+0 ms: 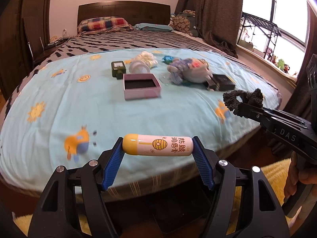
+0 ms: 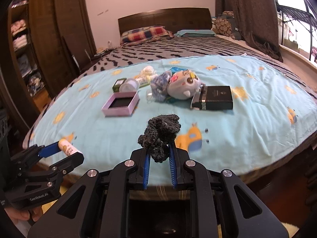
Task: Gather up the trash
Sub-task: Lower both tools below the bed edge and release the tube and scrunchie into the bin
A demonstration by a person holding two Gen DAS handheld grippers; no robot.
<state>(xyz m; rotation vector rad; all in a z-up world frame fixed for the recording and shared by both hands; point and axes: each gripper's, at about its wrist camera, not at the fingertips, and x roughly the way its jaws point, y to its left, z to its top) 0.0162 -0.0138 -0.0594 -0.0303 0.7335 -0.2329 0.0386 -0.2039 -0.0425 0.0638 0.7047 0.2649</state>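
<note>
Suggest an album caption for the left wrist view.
Lip balm tube held between blue jaws above a sun-print bedspread.

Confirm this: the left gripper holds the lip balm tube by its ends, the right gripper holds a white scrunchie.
Not quite: the scrunchie in the right gripper is dark grey, as the right wrist view shows. The left gripper does hold the lip balm tube by its ends.

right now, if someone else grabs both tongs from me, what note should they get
Left tongs: shut on the lip balm tube, gripped end to end, held off the near edge of the bed.
Right tongs: shut on the dark knitted scrunchie, also lifted clear of the blue sheet.
On the sheet: open pink box, green box, round white lid, plush toy, black box.
Done: two items picked up. Left: drop both off, no bin in view, then go through the rest.
</note>
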